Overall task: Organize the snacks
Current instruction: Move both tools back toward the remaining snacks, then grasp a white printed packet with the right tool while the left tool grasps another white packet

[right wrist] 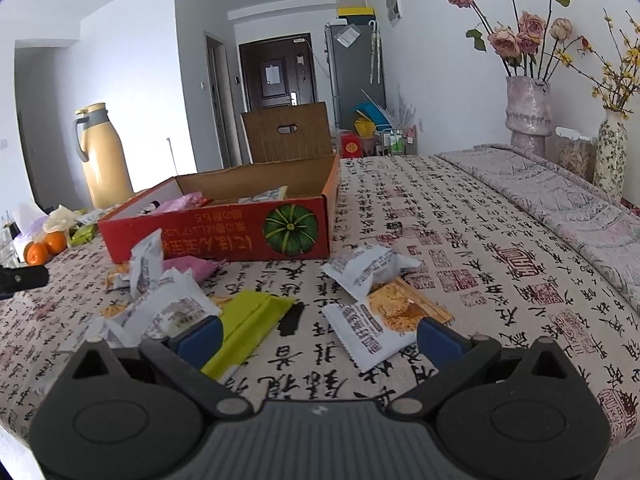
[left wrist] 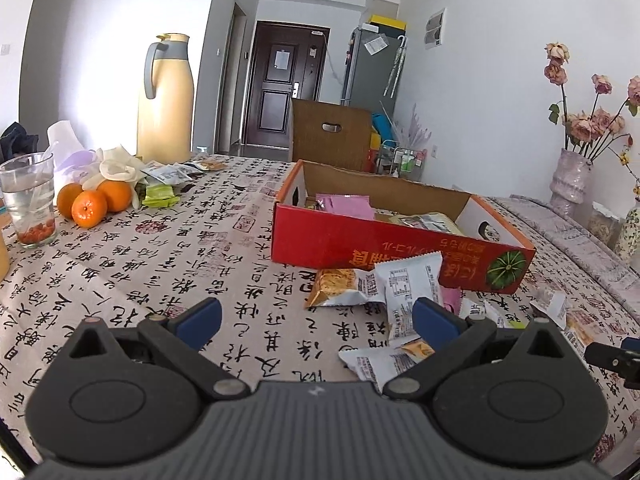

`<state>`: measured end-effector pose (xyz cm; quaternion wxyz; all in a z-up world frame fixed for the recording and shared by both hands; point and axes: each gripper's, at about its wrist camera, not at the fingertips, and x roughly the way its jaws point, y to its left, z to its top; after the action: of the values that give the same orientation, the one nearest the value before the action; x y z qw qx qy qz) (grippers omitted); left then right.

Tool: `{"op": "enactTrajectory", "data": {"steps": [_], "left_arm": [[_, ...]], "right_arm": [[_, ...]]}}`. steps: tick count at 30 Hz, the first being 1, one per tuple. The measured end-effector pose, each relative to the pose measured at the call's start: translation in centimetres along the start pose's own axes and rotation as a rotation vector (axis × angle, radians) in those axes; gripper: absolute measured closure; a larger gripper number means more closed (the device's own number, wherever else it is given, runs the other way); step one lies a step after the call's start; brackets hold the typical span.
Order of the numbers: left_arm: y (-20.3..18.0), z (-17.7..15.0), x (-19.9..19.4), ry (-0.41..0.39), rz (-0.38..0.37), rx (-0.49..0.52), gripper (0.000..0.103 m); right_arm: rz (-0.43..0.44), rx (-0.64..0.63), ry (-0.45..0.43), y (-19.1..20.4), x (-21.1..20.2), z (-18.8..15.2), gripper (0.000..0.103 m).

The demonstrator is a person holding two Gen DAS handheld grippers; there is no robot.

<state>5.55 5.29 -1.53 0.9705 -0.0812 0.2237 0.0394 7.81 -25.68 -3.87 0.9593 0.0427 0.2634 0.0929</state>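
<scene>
A shallow red cardboard box [left wrist: 360, 245] [right wrist: 224, 236] with a pumpkin picture sits on the calligraphy tablecloth and holds pink and pale packets [left wrist: 348, 204]. Loose white-and-orange snack packets [left wrist: 400, 292] [right wrist: 372, 320] lie in front of it, with a lime-green packet [right wrist: 248, 324] among them. My left gripper [left wrist: 316, 320] hovers open over the cloth, its right finger over the nearest packets. My right gripper [right wrist: 318, 334] is open too, low over the green packet and a white one, holding nothing. The other gripper's tip [right wrist: 20, 278] shows at the left edge.
Three oranges [left wrist: 94, 202], a glass of water [left wrist: 30, 200], a cream thermos jug [left wrist: 166, 100] and more packets [left wrist: 168, 184] stand at the table's far left. Vases of dried roses [right wrist: 528, 116] and a folded cloth [right wrist: 560, 200] line the right side. A brown carton [left wrist: 328, 132] stands behind the table.
</scene>
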Motion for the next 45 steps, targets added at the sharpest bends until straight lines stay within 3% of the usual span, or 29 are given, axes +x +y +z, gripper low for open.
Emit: {"op": "enactTrajectory", "data": {"steps": [10, 19, 23, 29, 31, 39, 41, 42, 45], "left_arm": [[-0.5, -0.3, 0.8, 0.032, 0.001, 0.004, 0.000], [-1.0, -0.3, 1.0, 0.048, 0.004, 0.014, 0.000], [-1.0, -0.3, 1.1, 0.057, 0.005, 0.015, 0.000], [-1.1, -0.2, 1.2, 0.059, 0.004, 0.010, 0.000], [-1.0, -0.2, 1.2, 0.059, 0.003, 0.008, 0.000], [-0.6, -0.4, 1.4, 0.067, 0.002, -0.011, 0.000], [-0.6, -0.4, 1.4, 0.071, 0.001, -0.010, 0.000], [-0.6, -0.5, 1.4, 0.072, 0.001, -0.010, 0.000], [-0.6, -0.5, 1.3, 0.077, -0.004, -0.012, 0.000]], "right_arm": [[-0.068, 0.021, 0.049, -1.5, 2.4, -0.4, 0.000], [-0.148, -0.078, 0.156, -2.4, 7.2, 1.4, 0.000], [-0.093, -0.061, 0.214, -3.6, 8.7, 2.4, 0.000], [-0.040, -0.094, 0.220, -4.0, 9.3, 2.8, 0.003], [-0.031, -0.099, 0.207, -4.0, 9.0, 2.7, 0.012], [-0.011, -0.087, 0.174, -4.7, 7.4, 2.3, 0.029], [0.008, -0.083, 0.160, -4.6, 6.9, 2.1, 0.046], [0.029, -0.073, 0.156, -4.6, 6.6, 2.1, 0.062], [0.026, -0.056, 0.143, -4.5, 6.1, 1.8, 0.077]]}}
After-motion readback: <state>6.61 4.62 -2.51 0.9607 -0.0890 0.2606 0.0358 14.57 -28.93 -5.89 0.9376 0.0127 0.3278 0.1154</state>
